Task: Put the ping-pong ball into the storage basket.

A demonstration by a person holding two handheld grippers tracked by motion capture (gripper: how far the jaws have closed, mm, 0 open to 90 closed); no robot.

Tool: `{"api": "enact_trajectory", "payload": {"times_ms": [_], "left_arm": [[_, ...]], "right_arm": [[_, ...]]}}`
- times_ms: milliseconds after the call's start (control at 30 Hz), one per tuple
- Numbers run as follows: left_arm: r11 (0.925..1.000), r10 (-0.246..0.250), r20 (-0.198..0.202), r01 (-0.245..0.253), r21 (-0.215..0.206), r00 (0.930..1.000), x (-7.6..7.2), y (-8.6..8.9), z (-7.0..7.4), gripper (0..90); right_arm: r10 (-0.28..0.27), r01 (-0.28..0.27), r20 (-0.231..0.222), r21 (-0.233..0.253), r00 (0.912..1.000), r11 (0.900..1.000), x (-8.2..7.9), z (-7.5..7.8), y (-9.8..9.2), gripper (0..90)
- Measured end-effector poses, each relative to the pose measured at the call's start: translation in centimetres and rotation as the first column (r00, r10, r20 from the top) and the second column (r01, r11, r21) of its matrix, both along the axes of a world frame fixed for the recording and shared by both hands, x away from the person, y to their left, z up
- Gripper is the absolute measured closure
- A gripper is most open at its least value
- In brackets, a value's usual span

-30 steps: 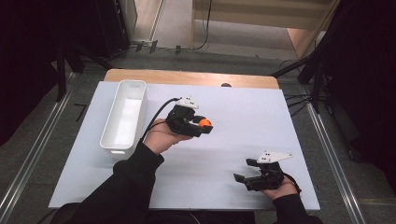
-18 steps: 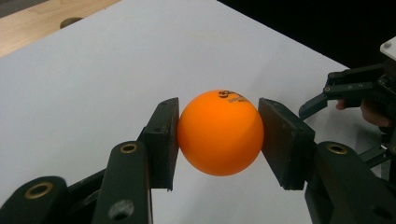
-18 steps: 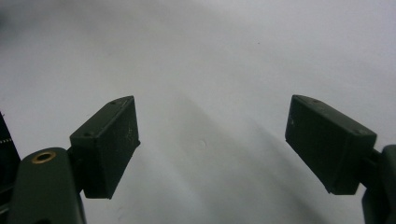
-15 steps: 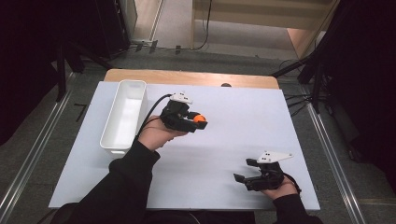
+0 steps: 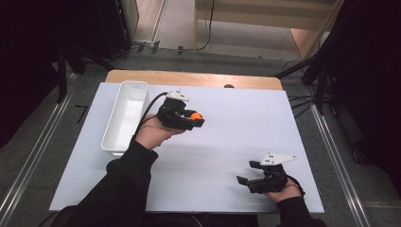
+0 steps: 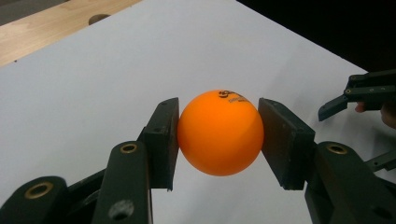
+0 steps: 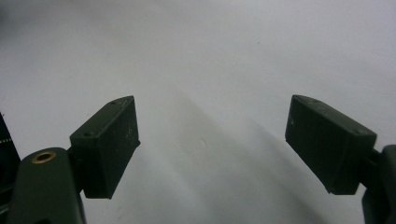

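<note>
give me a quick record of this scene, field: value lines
left gripper: shut on the ball, held above the table
ball: orange, a pad on each side
right gripper: open, holding nothing, low near the table's front right
bin: white, long, at the table's left, looks empty
table: white top, wooden strip along the far edge

Black sleeves [image 5: 120, 189]; each black tool [image 5: 197, 119] has brass rivets, grey plate, black cable.
</note>
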State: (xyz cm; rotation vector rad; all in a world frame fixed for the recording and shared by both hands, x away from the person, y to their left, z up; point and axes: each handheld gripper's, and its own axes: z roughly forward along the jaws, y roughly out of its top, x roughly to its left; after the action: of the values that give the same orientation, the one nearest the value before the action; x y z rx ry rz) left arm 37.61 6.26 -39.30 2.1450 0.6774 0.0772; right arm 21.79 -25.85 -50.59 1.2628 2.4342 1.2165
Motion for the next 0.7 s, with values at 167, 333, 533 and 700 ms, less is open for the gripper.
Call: {"api": "enact_trajectory", "payload": {"times_ms": [167,333,533,700], "left_arm": [[0.9999,0.013,-0.002,-0.013,0.003,0.9999,0.2,0.4,0.0,51.0],[0.9997,0.025,-0.002,-0.025,0.002,0.9997,0.5,0.7,0.1,51.0],[0.9987,0.048,0.004,-0.048,0.015,0.9988,0.8,1.1,0.1,51.0],[0.9973,0.067,0.009,-0.067,0.030,0.9977,1.1,1.7,0.0,51.0]], "right_arm": [[0.000,0.000,0.000,0.000,1.0000,1.000,0.0,0.0,0.0,15.9],[-0.001,0.001,-0.005,-0.001,1.0000,1.000,0.0,0.0,0.0,15.9],[-0.001,0.001,0.000,-0.002,1.0000,1.000,0.0,0.0,0.0,15.9],[0.000,0.000,0.000,-0.001,1.0000,1.000,0.0,0.0,0.0,15.9]]}}
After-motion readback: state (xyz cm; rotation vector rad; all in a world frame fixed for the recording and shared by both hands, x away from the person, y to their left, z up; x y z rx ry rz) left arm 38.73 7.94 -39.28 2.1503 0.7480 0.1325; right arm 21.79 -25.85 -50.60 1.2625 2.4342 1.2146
